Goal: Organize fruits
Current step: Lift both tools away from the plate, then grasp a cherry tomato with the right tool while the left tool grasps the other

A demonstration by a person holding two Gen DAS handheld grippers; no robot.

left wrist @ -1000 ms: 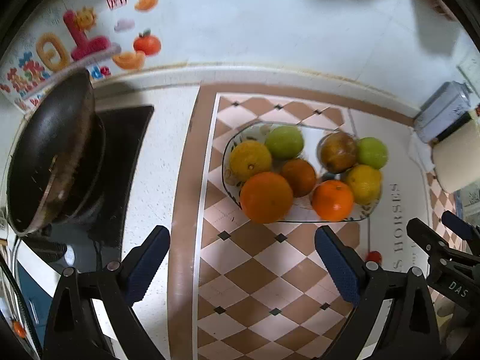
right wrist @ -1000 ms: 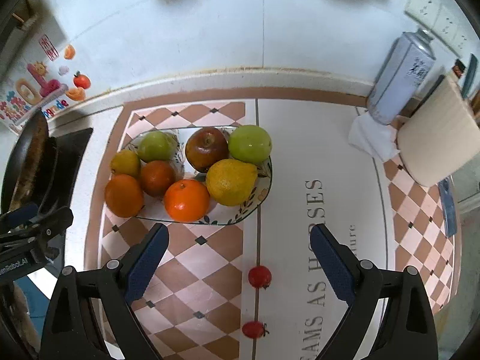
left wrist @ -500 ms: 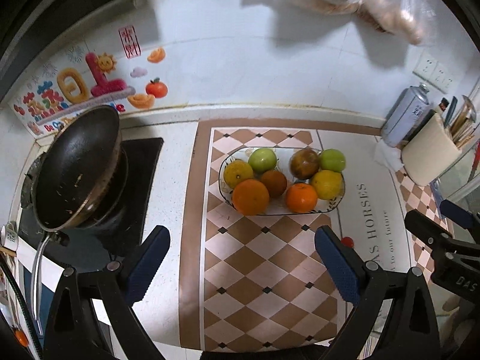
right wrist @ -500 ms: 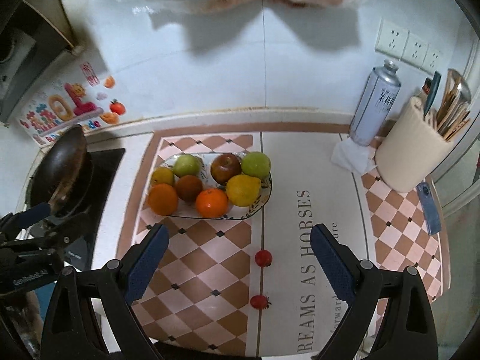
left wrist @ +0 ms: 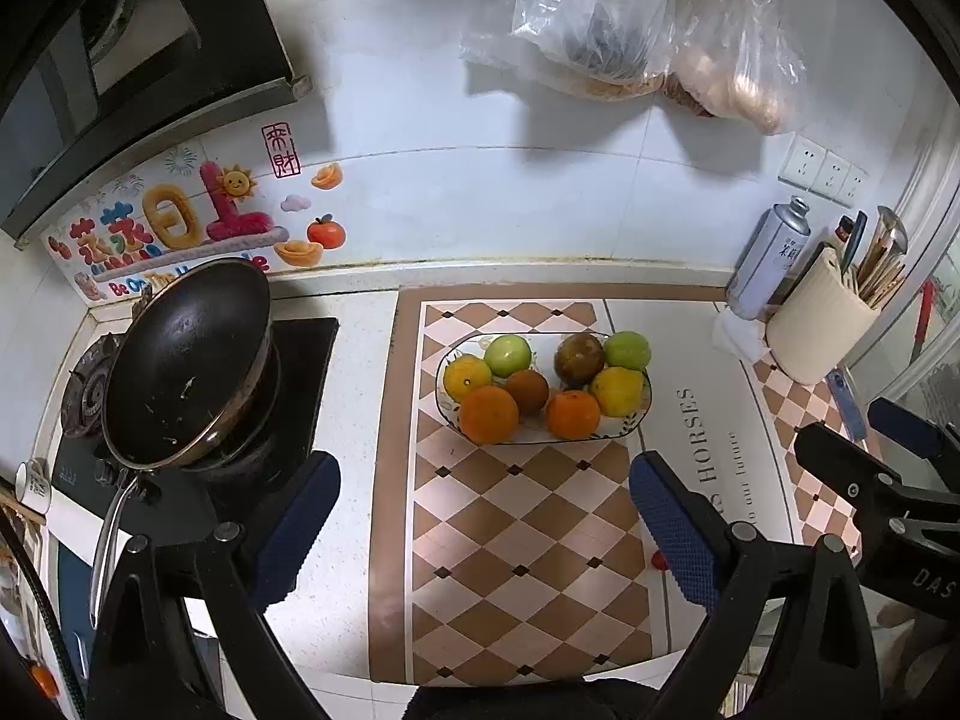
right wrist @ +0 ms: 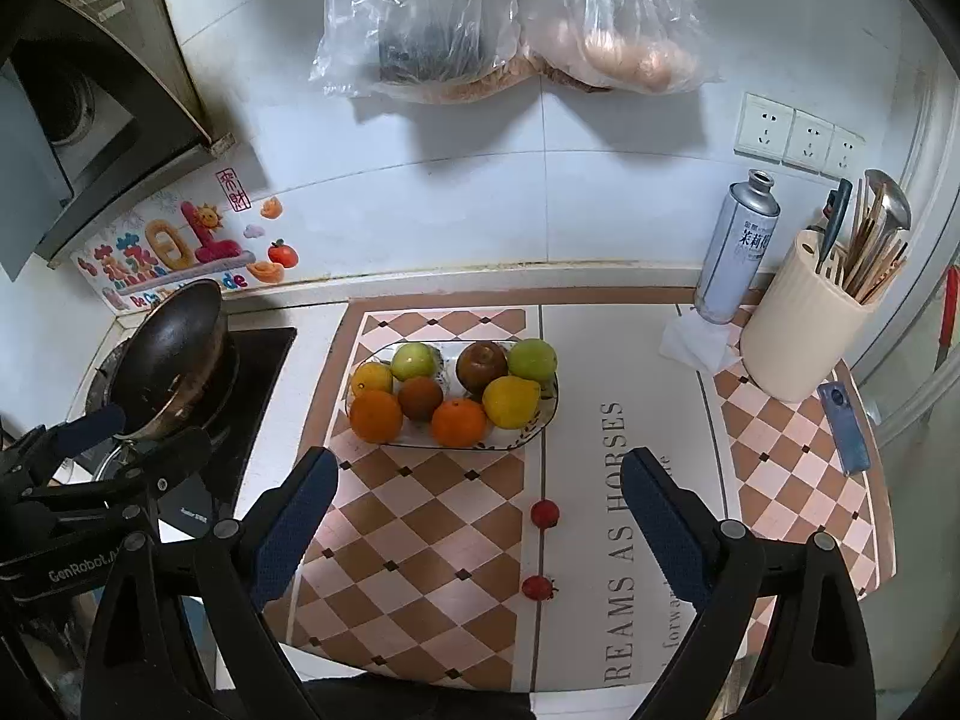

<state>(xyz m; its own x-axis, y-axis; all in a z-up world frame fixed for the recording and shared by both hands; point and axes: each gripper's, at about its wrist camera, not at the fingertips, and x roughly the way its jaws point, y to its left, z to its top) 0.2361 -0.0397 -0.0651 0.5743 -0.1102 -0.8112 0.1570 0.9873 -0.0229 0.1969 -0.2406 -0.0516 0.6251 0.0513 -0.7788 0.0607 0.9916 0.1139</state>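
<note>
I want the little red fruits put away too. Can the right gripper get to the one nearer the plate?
Probably yes. The right gripper is open, and nothing stands between it and the small red fruit on the mat.

A home kitchen. At left a wok (left wrist: 186, 360) sits on a gas stove (left wrist: 198, 420). At right, a utensil holder (right wrist: 804, 330) stands below wall sockets (right wrist: 798, 138).

Wok (left wrist: 186, 360) on stove (left wrist: 300, 354), counter's left end. Spray can (right wrist: 738, 252), utensil holder (right wrist: 798, 324) and tissue (right wrist: 696, 342) at back right corner. Two bags (right wrist: 480, 18) on wall; sockets (right wrist: 798, 135) right.
</note>
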